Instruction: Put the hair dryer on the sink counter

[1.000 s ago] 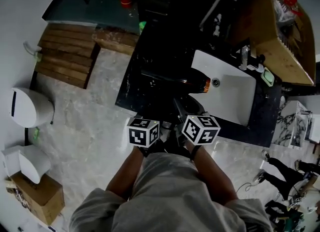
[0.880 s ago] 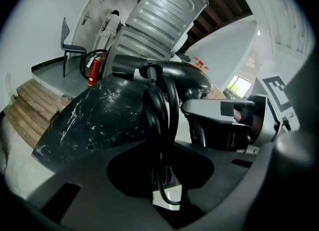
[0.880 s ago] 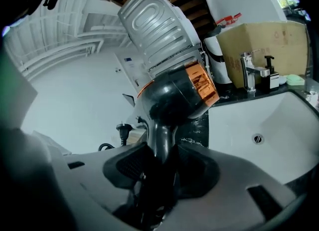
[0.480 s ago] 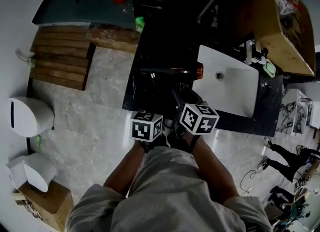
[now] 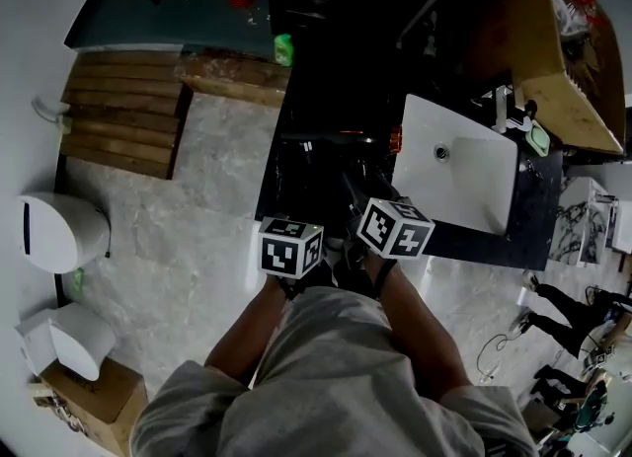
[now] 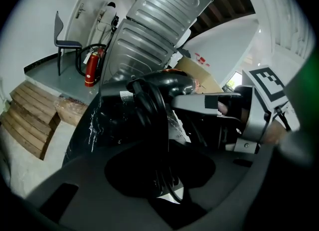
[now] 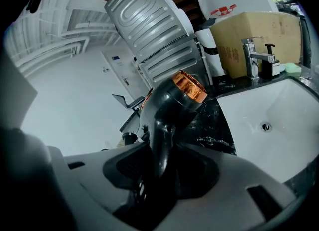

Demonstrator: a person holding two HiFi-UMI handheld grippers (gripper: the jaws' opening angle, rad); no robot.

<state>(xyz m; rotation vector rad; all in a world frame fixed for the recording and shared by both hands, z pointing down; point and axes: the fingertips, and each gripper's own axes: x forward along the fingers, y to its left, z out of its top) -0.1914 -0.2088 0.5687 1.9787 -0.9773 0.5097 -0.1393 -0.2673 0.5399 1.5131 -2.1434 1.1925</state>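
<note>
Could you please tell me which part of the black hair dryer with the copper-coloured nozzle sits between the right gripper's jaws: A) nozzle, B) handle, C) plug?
B: the right gripper view shows the handle of the black hair dryer running down between the jaws of the right gripper.

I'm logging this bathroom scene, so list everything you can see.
hair dryer: one, black with copper nozzle, held beside the sink
cord: one, black, coiled
sink: one, white, set in the counter
counter: one, black
faucet: one, chrome, behind the sink
box: one, brown, behind the faucet
extinguisher: one, red, beyond the counter
steps: one set, wooden, left of the counter
left hand-held gripper: one, grey, jaws just opened slightly, gripping the cord
right hand-held gripper: one, grey, shut on the dryer's handle
</note>
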